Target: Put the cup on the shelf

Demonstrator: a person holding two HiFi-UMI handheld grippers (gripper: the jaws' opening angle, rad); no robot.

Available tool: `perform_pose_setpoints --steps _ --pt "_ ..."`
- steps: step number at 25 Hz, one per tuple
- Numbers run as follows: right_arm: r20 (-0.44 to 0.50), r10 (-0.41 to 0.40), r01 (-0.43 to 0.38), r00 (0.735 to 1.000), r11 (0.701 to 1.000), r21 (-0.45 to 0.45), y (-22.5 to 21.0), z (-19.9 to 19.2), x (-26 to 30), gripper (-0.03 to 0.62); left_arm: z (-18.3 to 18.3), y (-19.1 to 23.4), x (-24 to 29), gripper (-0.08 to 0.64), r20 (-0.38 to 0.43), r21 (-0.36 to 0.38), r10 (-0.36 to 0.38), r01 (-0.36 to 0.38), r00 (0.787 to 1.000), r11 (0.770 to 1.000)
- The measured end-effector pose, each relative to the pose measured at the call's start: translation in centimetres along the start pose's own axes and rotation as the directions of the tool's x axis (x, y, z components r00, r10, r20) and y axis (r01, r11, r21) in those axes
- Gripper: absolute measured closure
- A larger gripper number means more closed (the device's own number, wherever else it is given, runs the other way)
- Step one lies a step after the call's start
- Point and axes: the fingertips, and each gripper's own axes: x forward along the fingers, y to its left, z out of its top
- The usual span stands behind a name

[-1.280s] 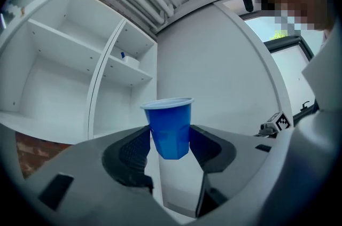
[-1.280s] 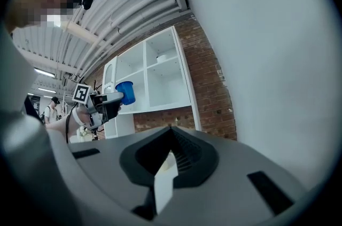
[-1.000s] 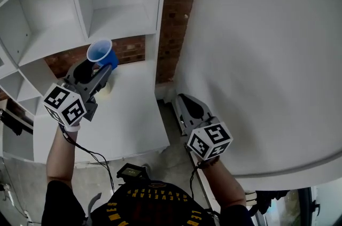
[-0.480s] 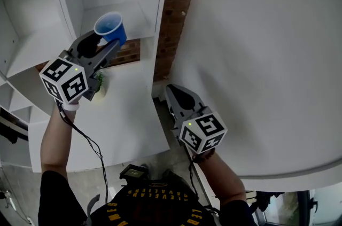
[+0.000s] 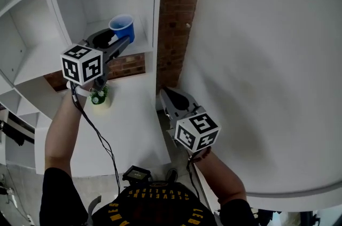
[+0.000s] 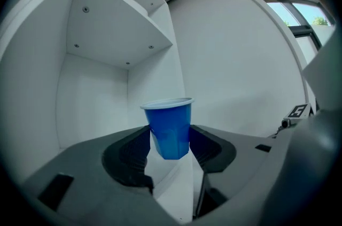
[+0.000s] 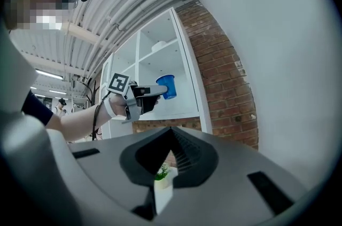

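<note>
Left tool (image 5: 122, 44): my grey moulded shell, with black ribbed pads inside the jaws.
Right tool (image 5: 165, 95): same grey shell, same dark pads.
Cubes (image 5: 82, 64): white, one on each tool, black square markers on every face I can see.
Cable (image 5: 99, 137): thin, black, trailing from my left wrist.
Band (image 5: 80, 90): white, at that wrist.
Shirt (image 5: 152, 208): black, yellow lettering.
Sleeves (image 5: 56, 187): short, dark.

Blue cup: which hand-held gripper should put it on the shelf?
Left. The left hand-held gripper holds the blue cup right at the shelf; the right hand-held gripper is empty and lower down.
</note>
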Motion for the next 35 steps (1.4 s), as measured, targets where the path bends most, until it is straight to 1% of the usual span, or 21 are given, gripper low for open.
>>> perform_pose_setpoints --steps 6,11,13,19,23,26,28,29,32,33,35 --pt "0.037 0.036 -0.037 0.999 0.999 0.009 -1.4 1.4 0.8 0.6 -1.2 0.4 2.4 0.328 -0.07 -0.002 0.046 -0.046 0.996 0.999" --pt "0.042 0.051 -0.052 0.998 0.998 0.023 -2.0 1.0 1.2 0.6 -2.8 0.8 2.8 0.328 -0.155 -0.009 0.108 -0.111 0.982 0.994" --pt "0.044 0.05 -0.051 0.998 0.998 0.027 -2.3 0.9 1.3 0.6 -3.3 0.9 2.9 0.327 -0.18 0.004 0.125 -0.126 0.976 0.992" --pt "0.055 0.051 -0.053 0.997 0.998 0.042 -2.2 1.1 1.8 0.6 -4.2 1.0 3.0 0.327 -0.251 0.041 0.145 -0.139 0.957 0.989" --pt "0.069 0.063 -0.066 0.996 0.996 0.054 -2.6 1.1 1.5 0.6 -4.6 0.8 3.9 0.327 -0.298 0.031 0.144 -0.141 0.944 0.99" --pt "0.079 0.061 -0.066 0.995 0.996 0.064 -2.6 1.2 1.2 0.6 -4.5 1.1 4.1 0.327 -0.322 0.033 0.16 -0.158 0.933 0.987" --pt "0.084 0.06 -0.066 0.995 0.995 0.074 -2.7 1.3 0.9 0.6 -4.7 1.2 4.2 0.327 -0.342 0.033 0.17 -0.169 0.924 0.985" --pt "0.088 0.06 -0.067 0.994 0.995 0.079 -2.7 1.3 0.7 0.6 -4.9 1.2 4.3 0.327 -0.361 0.041 0.174 -0.171 0.916 0.984" --pt "0.103 0.061 -0.071 0.993 0.993 0.094 -2.8 1.5 0.4 0.6 -5.7 1.0 4.7 0.328 -0.432 0.104 0.194 -0.165 0.881 0.981" --pt "0.109 0.06 -0.071 0.992 0.993 0.099 -2.9 1.6 0.3 0.6 -5.9 0.9 4.8 0.328 -0.444 0.126 0.204 -0.164 0.873 0.978" --pt "0.118 0.057 -0.069 0.991 0.992 0.107 -3.2 1.7 0.1 0.6 -6.2 0.9 4.9 0.327 -0.448 0.147 0.219 -0.17 0.867 0.974"
